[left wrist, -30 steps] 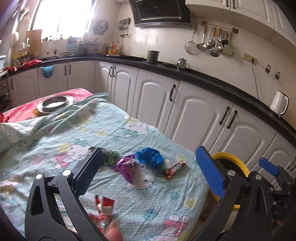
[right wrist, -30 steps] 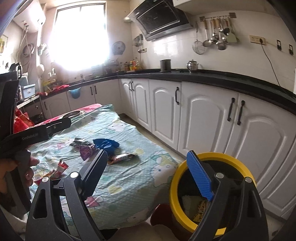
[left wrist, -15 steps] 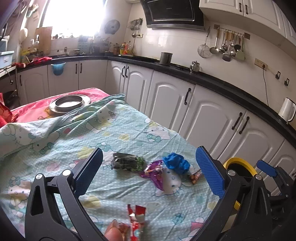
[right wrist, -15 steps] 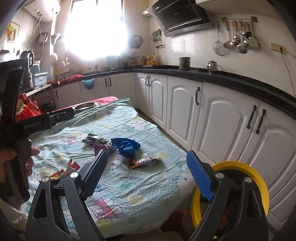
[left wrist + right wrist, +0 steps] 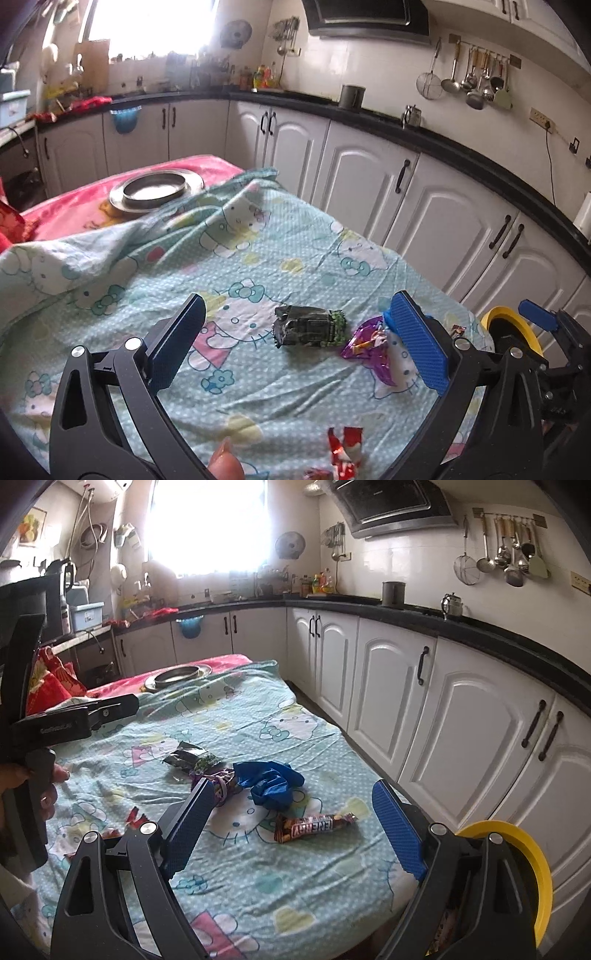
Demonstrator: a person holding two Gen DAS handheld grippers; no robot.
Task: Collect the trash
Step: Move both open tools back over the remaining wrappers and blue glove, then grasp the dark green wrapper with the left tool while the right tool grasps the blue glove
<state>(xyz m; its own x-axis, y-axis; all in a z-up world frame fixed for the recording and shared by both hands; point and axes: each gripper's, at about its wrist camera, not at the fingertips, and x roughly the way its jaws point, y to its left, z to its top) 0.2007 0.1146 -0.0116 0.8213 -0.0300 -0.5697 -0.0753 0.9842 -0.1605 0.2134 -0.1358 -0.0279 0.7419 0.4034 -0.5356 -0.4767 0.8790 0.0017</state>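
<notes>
My right tool [image 5: 291,827] gapes empty right over the energy bar [image 5: 314,825], lying crosswise on the surface; my left tool [image 5: 295,336], also apart, faces the dark wrapper [image 5: 308,326].

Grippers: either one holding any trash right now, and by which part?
No. The left gripper and the right gripper are both open with nothing between the pads; the wrappers, like the candy bar, lie on the sheet.
</notes>
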